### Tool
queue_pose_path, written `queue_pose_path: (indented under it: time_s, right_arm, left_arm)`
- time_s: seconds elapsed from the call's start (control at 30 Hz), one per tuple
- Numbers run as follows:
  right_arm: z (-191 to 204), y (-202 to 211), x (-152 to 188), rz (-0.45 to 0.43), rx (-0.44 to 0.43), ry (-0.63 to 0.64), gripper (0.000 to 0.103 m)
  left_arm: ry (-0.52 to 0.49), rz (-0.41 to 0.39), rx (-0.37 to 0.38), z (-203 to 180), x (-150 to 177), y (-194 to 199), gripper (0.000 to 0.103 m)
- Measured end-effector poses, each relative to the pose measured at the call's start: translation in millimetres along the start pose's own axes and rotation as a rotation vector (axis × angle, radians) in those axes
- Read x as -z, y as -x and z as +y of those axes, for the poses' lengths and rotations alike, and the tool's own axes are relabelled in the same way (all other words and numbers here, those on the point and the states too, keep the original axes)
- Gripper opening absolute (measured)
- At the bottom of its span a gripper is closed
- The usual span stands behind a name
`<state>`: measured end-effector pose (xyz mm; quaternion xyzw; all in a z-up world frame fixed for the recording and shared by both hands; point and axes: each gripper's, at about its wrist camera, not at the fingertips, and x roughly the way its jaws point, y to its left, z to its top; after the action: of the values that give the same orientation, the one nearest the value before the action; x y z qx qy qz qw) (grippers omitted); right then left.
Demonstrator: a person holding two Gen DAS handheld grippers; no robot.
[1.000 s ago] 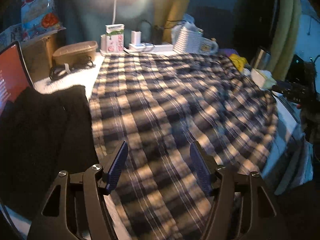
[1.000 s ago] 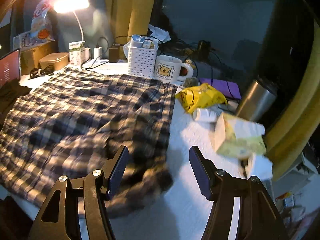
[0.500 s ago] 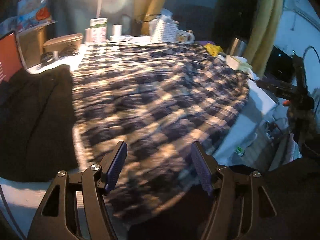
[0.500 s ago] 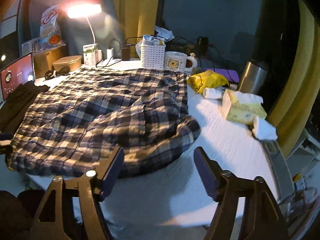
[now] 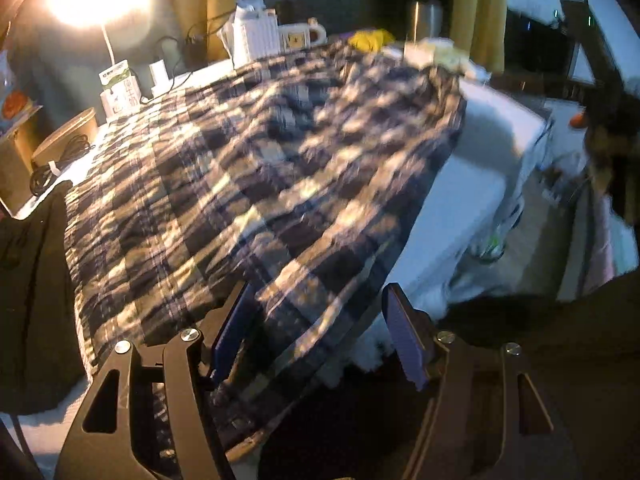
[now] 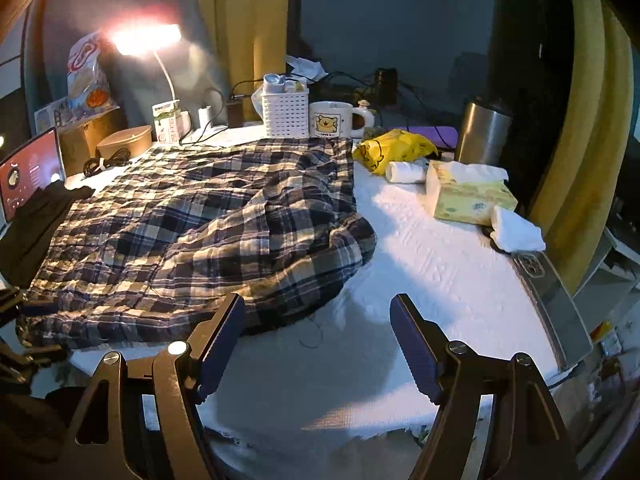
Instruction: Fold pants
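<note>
The plaid pants (image 6: 208, 232) lie spread over the white-covered table (image 6: 440, 264), rumpled at their right end. In the left wrist view the pants (image 5: 260, 168) fill the middle, blurred by motion. My left gripper (image 5: 316, 340) is open, low at the table's near edge, with the pants' near hem lying between its fingers. My right gripper (image 6: 318, 344) is open and empty, held above the near edge just right of the pants' rumpled end.
A black garment (image 6: 36, 224) lies left of the pants beside a lit tablet (image 6: 28, 172). At the back stand a desk lamp (image 6: 144, 40), white basket (image 6: 286, 114) and mug (image 6: 334, 120). On the right are a yellow bag (image 6: 396, 150), tissue box (image 6: 468, 196) and steel cup (image 6: 484, 132).
Both grippers have pulled back toward the near edge. The left one has dropped and swung right, down to the pants' near hem. The pants' right end lies bunched up.
</note>
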<state>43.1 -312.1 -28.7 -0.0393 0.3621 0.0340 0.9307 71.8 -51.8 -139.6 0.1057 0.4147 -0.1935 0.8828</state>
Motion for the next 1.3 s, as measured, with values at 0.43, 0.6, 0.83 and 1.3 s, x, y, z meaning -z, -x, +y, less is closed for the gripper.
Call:
queue_pose_path:
  time_s: [0.43,0.6,0.83,1.3]
  right_arm:
    - [6.7,-6.2,3.9,0.008,-0.018,0.009,0.077]
    - [5.8,-8.8,3.8,0.013,-0.014,0.011,0.077]
    - [-17.5,-20.6,8.0,0.032,0.032,-0.003,0.077]
    - [-24.8,-80.6,14.7,0.103,0.038,0.241,0.077]
  left_arm:
    - [0.122,-0.013,-0.121,47.1,12.5,10.7,0.067]
    - [0.133,-0.040,-0.113,52.3,25.0,16.4,0.069]
    - [0.135,-0.102,-0.130,53.3,39.5,20.6,0.081]
    - [0.121,-0.160,0.000,61.3,15.2,43.7,0.004]
